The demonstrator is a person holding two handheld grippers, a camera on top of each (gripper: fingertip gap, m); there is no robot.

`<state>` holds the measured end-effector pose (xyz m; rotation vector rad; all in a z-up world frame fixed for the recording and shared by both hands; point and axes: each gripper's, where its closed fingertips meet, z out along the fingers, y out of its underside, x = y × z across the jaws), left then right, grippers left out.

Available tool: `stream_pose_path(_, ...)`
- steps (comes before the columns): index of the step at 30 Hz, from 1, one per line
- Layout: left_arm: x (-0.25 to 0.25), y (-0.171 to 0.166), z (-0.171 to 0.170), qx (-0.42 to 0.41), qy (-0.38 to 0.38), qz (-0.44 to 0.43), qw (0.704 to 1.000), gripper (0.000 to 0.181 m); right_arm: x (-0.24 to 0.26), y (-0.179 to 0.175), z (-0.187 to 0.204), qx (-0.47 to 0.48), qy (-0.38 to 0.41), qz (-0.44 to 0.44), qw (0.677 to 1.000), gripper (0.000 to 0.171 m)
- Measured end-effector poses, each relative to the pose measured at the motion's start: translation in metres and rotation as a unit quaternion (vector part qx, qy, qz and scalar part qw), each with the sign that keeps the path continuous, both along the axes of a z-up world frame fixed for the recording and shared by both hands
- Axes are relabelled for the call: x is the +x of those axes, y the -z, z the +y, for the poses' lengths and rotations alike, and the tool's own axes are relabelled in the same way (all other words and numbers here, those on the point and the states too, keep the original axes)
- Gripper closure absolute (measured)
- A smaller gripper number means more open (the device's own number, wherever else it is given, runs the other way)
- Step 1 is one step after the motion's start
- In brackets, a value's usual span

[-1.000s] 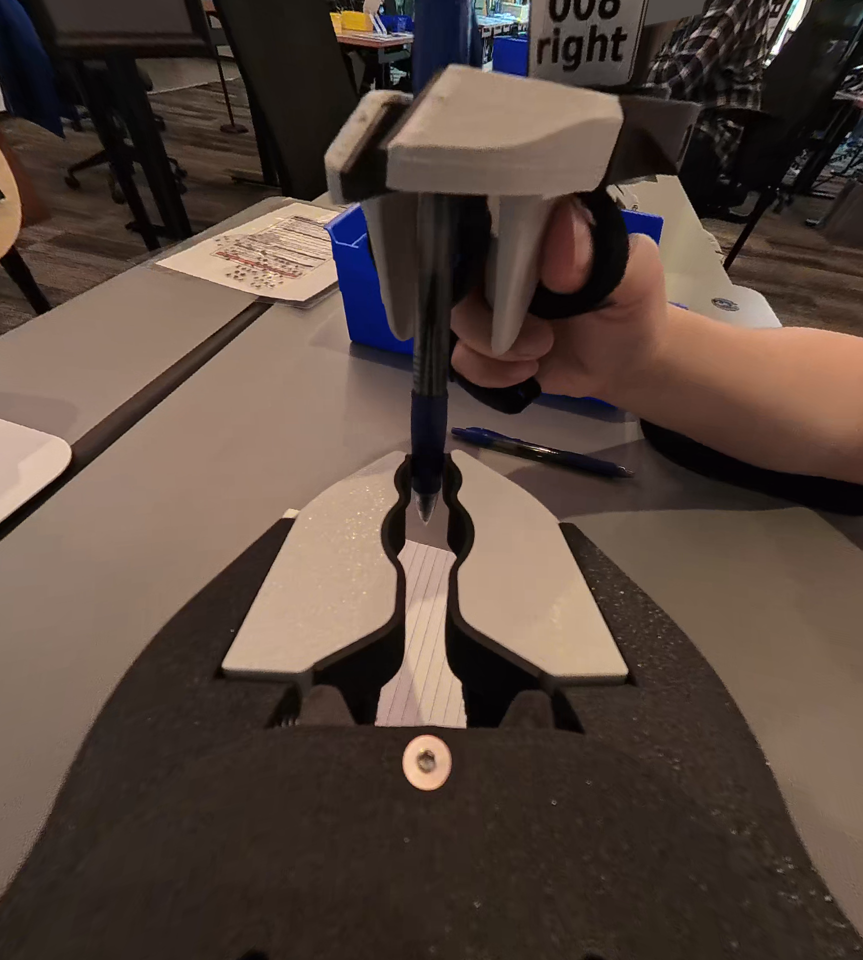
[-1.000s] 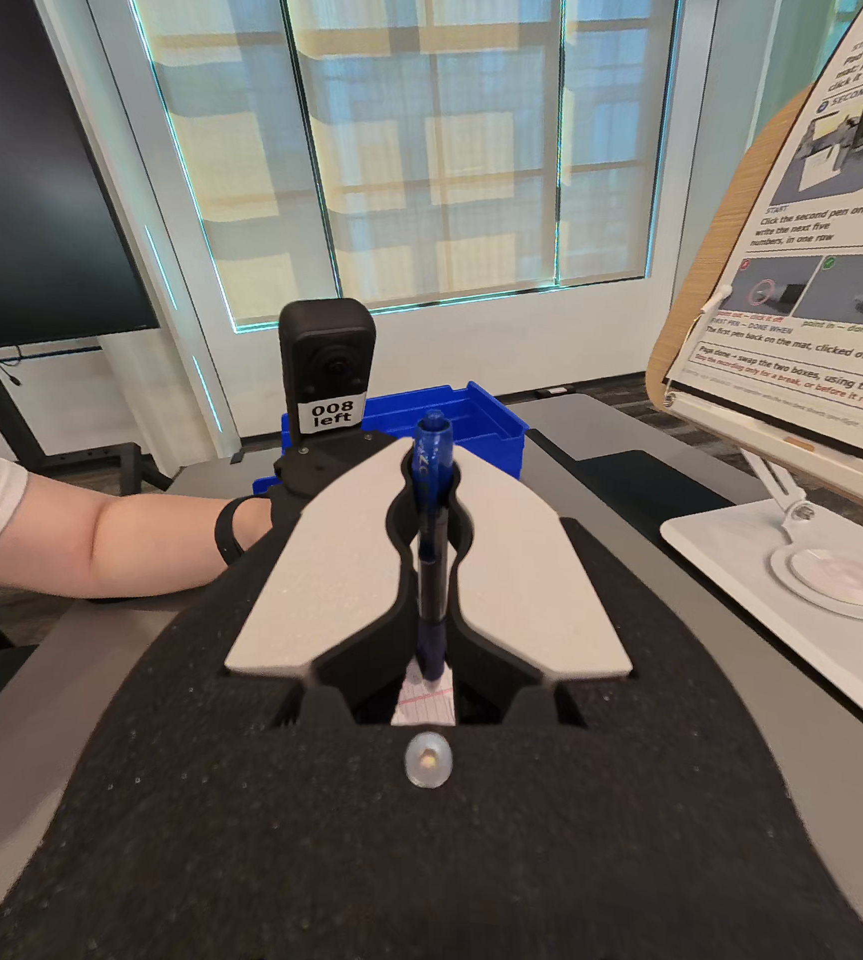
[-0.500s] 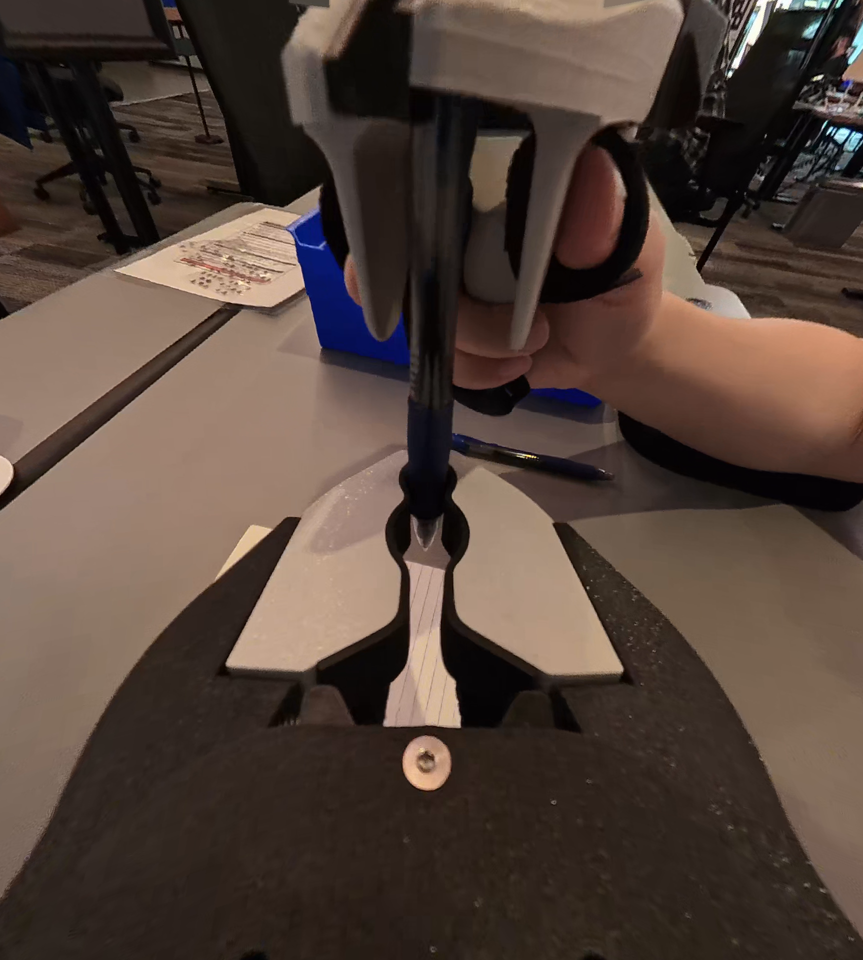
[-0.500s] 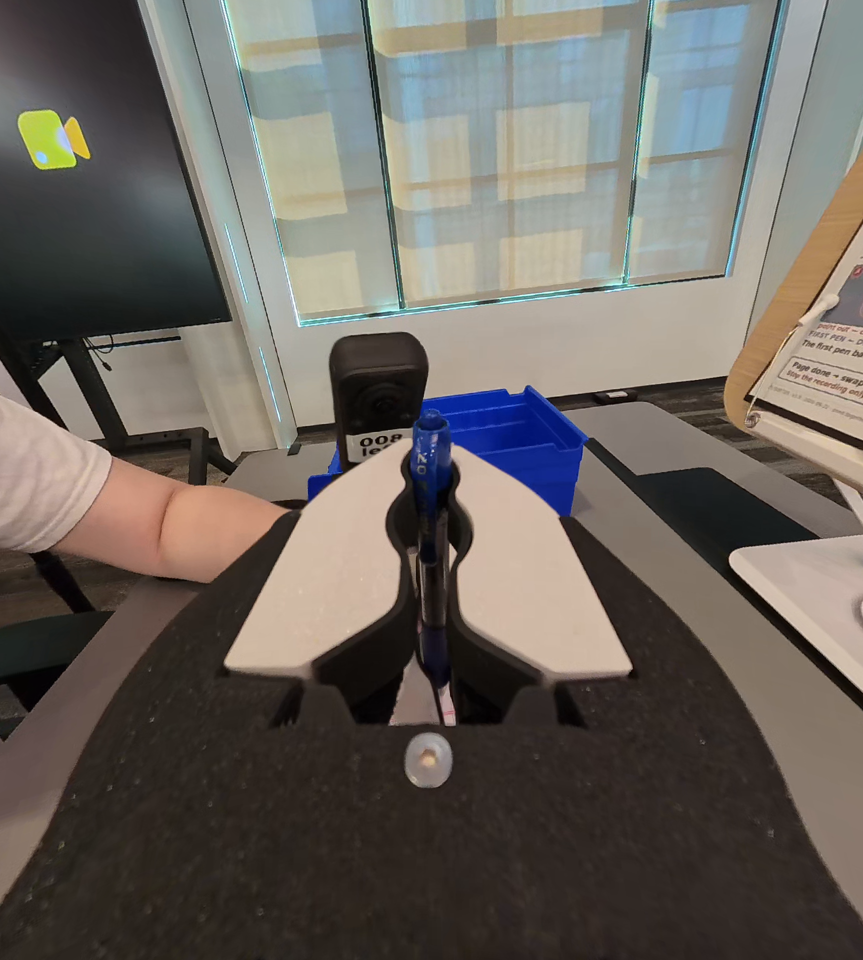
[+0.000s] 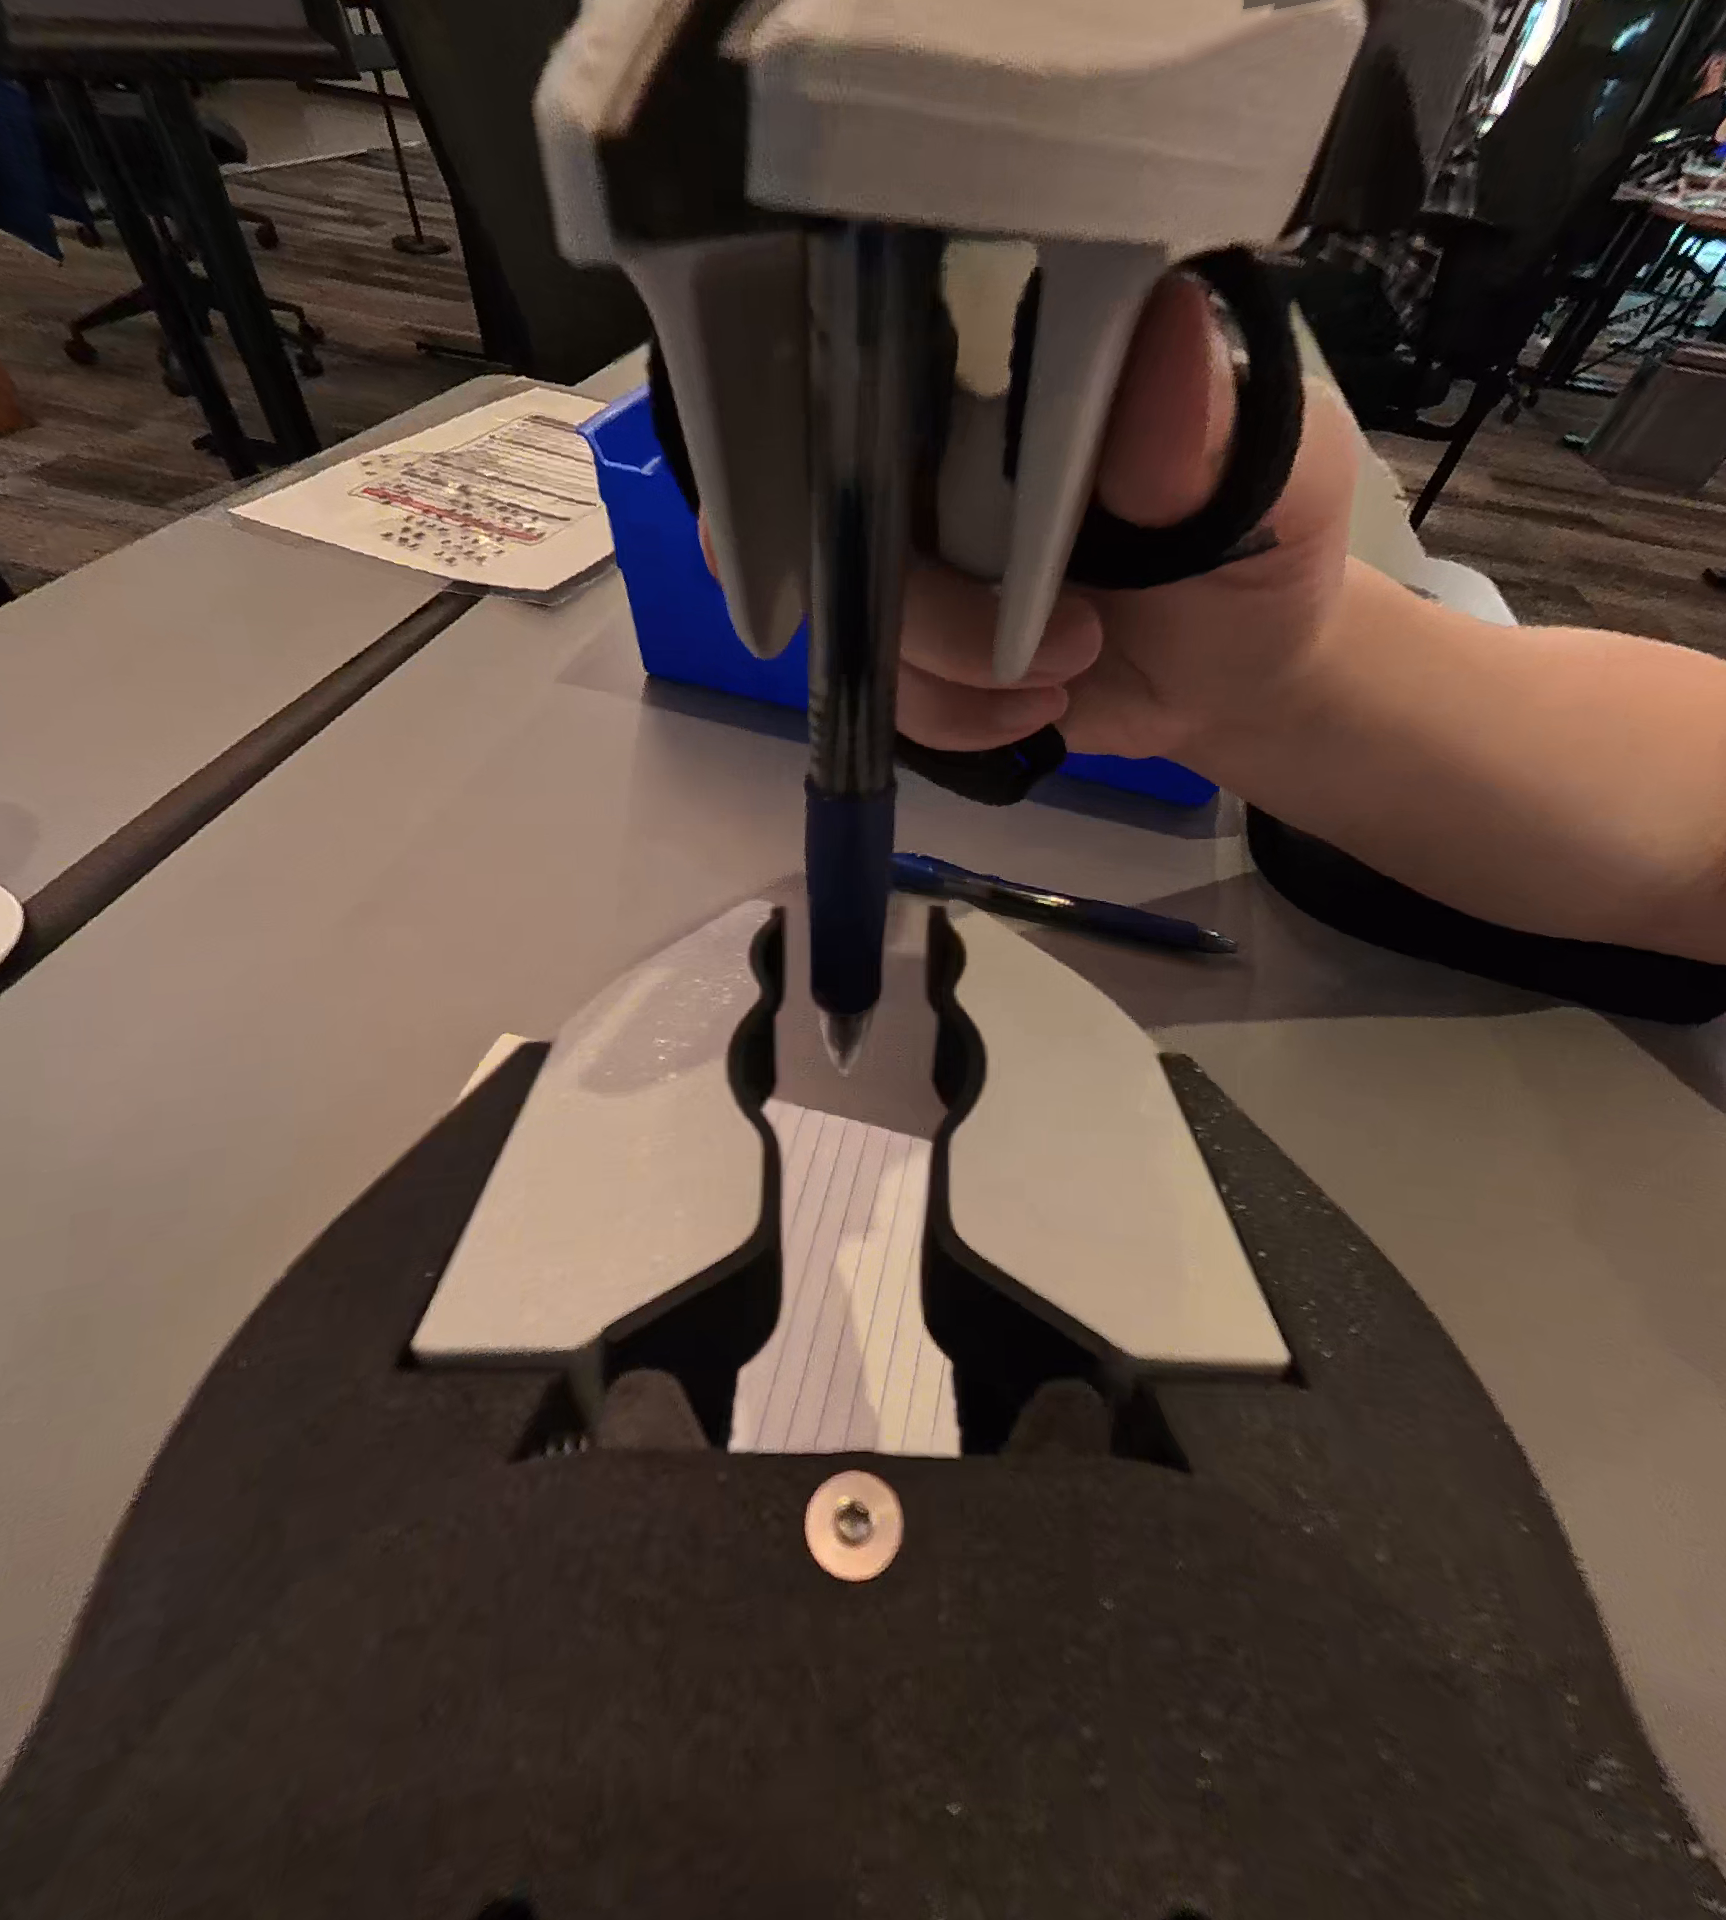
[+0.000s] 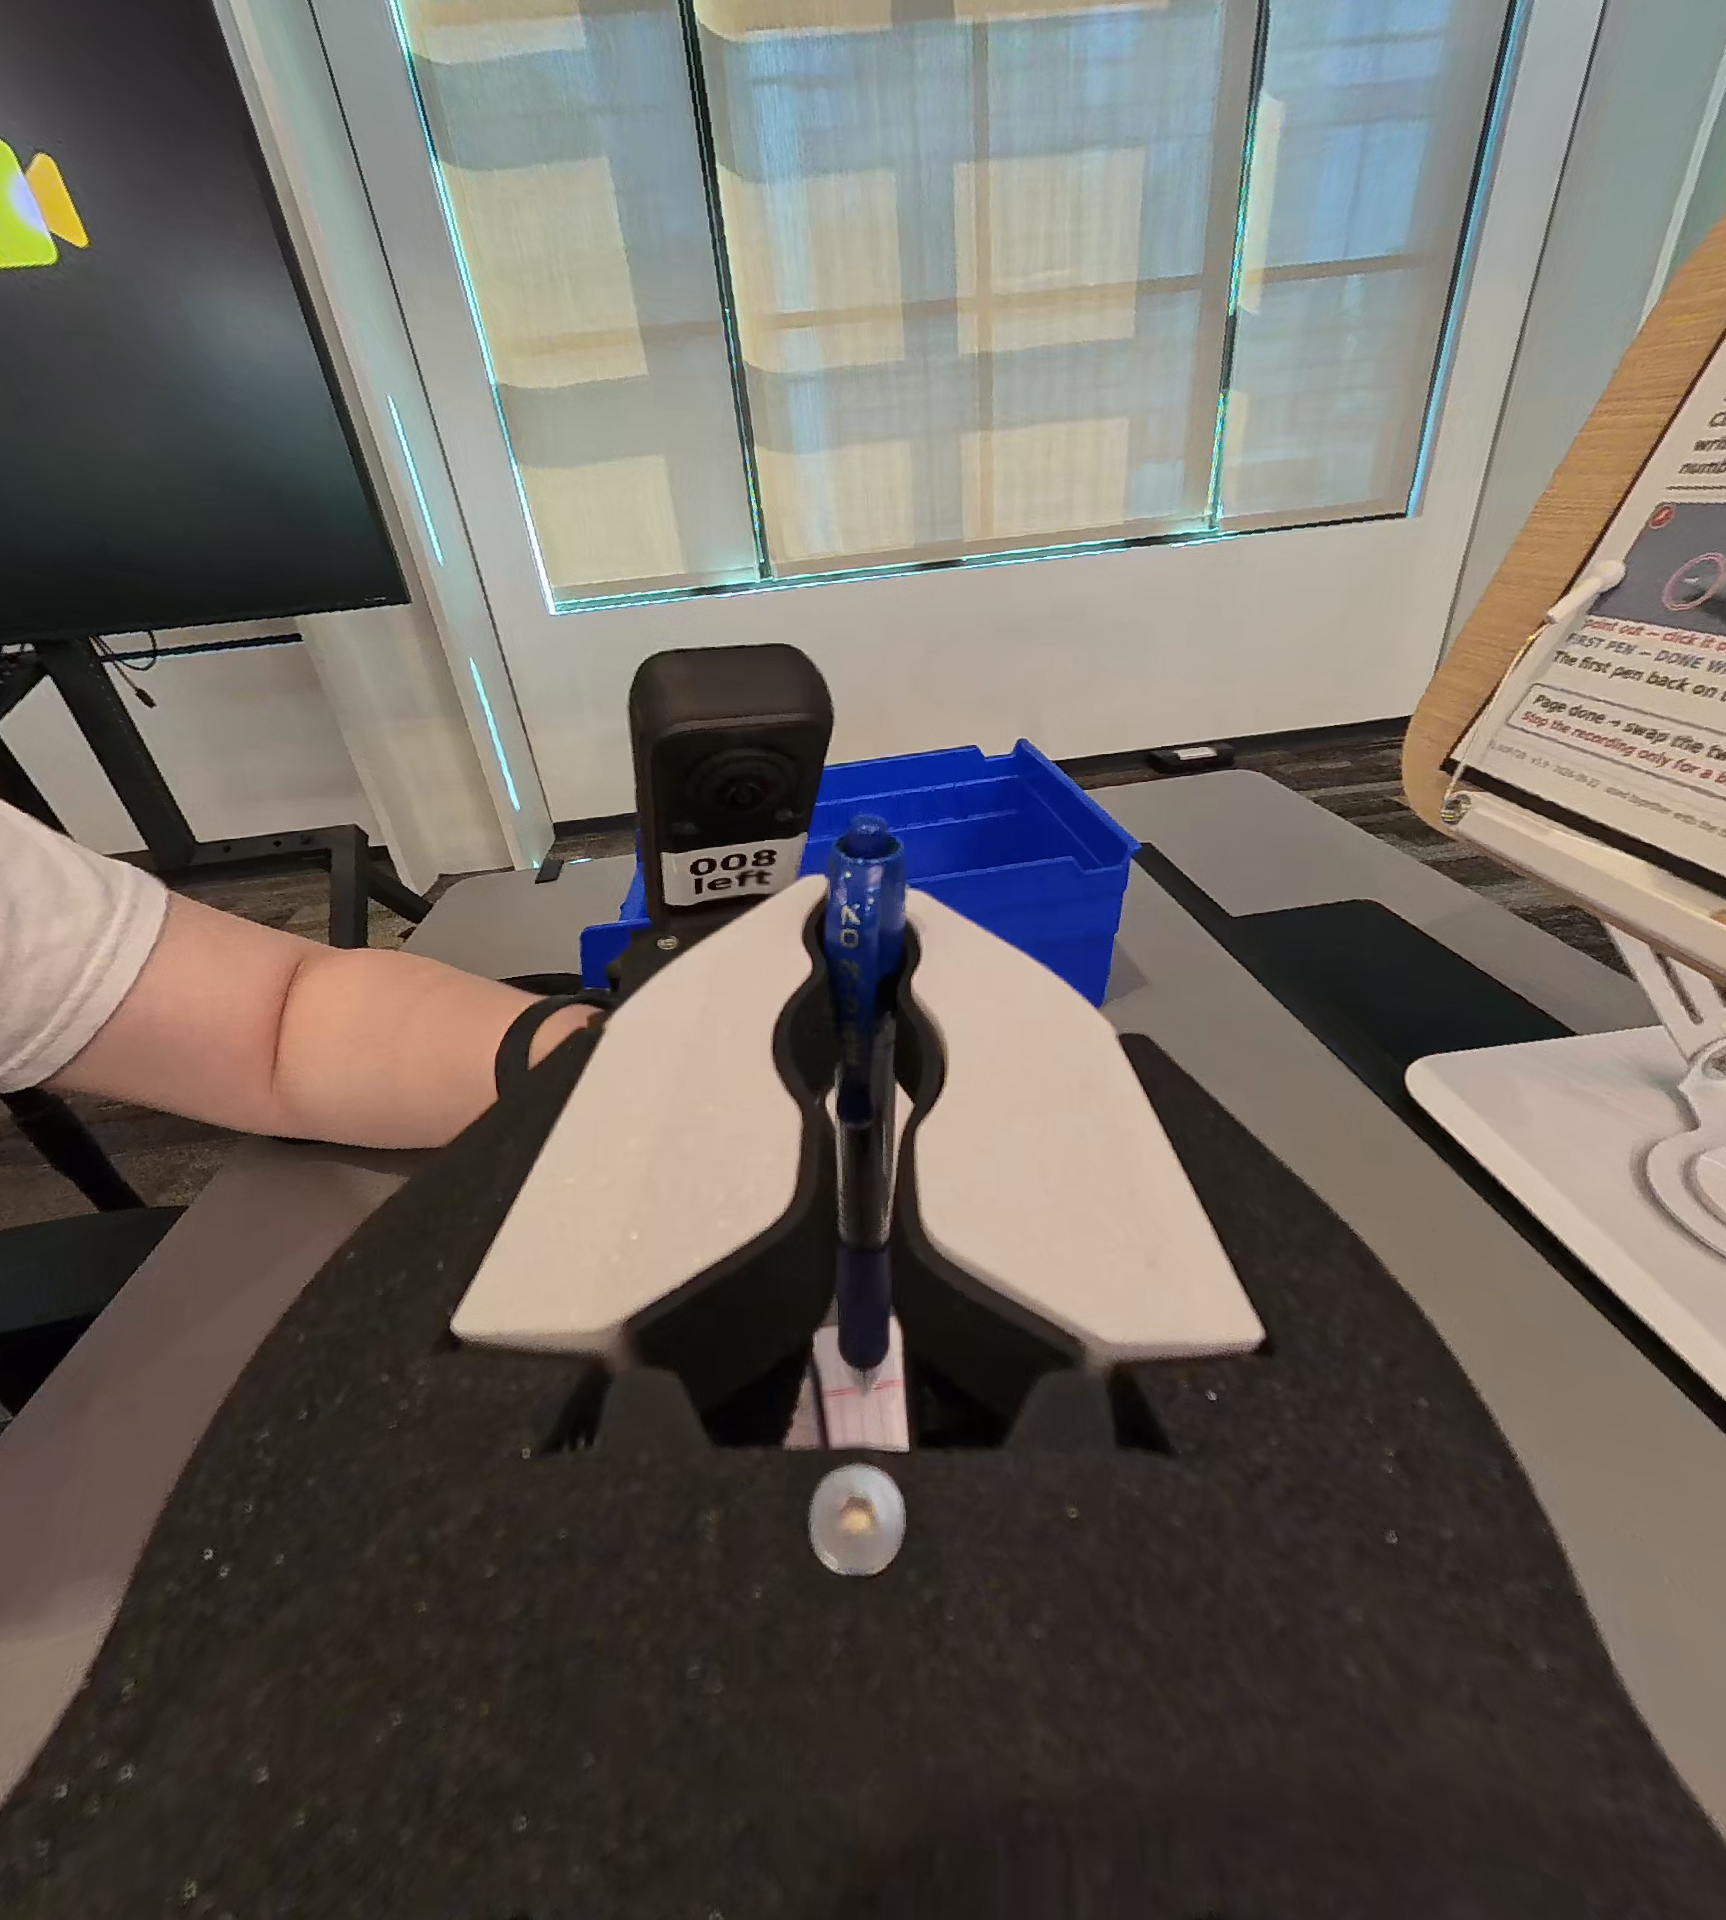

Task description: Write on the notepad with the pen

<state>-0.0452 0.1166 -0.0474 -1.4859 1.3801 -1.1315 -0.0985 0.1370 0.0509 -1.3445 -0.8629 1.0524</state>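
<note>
- The right tool (image 6: 857, 997), a black felt-covered handset with two pale grey fingers, is clamped narrow around a blue-capped retractable pen with a dark clear barrel (image 6: 864, 1101), which stands upright with its point down.
- In the right wrist view the pen's metal tip sits on or just above a white ruled notepad page with red lines (image 6: 864, 1403); whether it touches the paper cannot be told.
- The left tool (image 5: 854, 997), of the same black and pale grey make, lies low over the grey worktop (image 5: 319, 935) with its fingers parted by a narrow gap and nothing gripped between them.
- Through that gap in the left wrist view the white lined notepad (image 5: 848, 1299) lies flat on the worktop, and the pen (image 5: 846, 831) comes down from the right tool (image 5: 880, 634) above, its tip near the pad's far edge.
- A person's bare hand (image 5: 1181, 623), strapped in by a black band, grips the right tool's handle.
- A second blue pen (image 5: 1056, 912) lies on its side on the worktop beyond the left tool, just in front of a blue plastic bin (image 5: 672, 582).
- A printed white sheet (image 5: 464, 509) lies flat on the worktop beside the bin.
- In the right wrist view a wooden stand holding an instruction sheet (image 6: 1690, 582) rises at the right edge, and a dark wall screen (image 6: 111, 343) hangs at the left.
</note>
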Motion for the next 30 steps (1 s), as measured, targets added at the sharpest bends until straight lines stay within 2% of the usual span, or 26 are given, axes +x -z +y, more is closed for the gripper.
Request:
stream_pose_path(2,-0.003,0.0,0.005,0.01,-0.007,0.014,1.0,0.143,0.005,-0.001,0.003,0.008,0.015,-0.002,1.0,0.166)
stream_pose_path(4,-0.011,-0.007,0.017,0.018,-0.033,0.013,0.999,0.145,0.015,0.0,0.011,0.016,0.04,-0.002,0.999,0.166)
stream_pose_path(8,-0.04,-0.02,0.067,-0.032,-0.172,-0.023,0.984,0.181,0.032,0.002,0.024,0.018,0.09,0.002,0.996,0.166)
stream_pose_path(9,-0.048,-0.01,0.079,-0.047,-0.206,-0.007,0.977,0.181,0.031,0.004,0.024,0.019,0.092,0.0,0.996,0.166)
stream_pose_path(11,-0.06,0.027,0.093,-0.05,-0.242,0.088,0.965,0.181,0.023,0.012,0.025,0.021,0.091,-0.003,0.996,0.166)
stream_pose_path(14,-0.068,0.07,0.1,-0.008,-0.262,0.2,0.944,0.181,0.007,0.031,0.027,0.022,0.084,-0.004,0.996,0.166)
stream_pose_path(17,-0.071,0.088,0.101,0.027,-0.267,0.252,0.93,0.181,-0.008,0.042,0.029,0.012,0.068,0.011,0.998,0.166)
stream_pose_path(20,-0.07,0.101,0.098,-0.005,-0.254,0.264,0.93,0.181,-0.015,0.057,0.04,0.01,0.069,-0.009,0.998,0.166)
stream_pose_path(30,-0.071,0.103,0.097,-0.005,-0.246,0.272,0.93,0.181,-0.013,0.081,0.063,-0.015,0.075,-0.009,0.997,0.166)
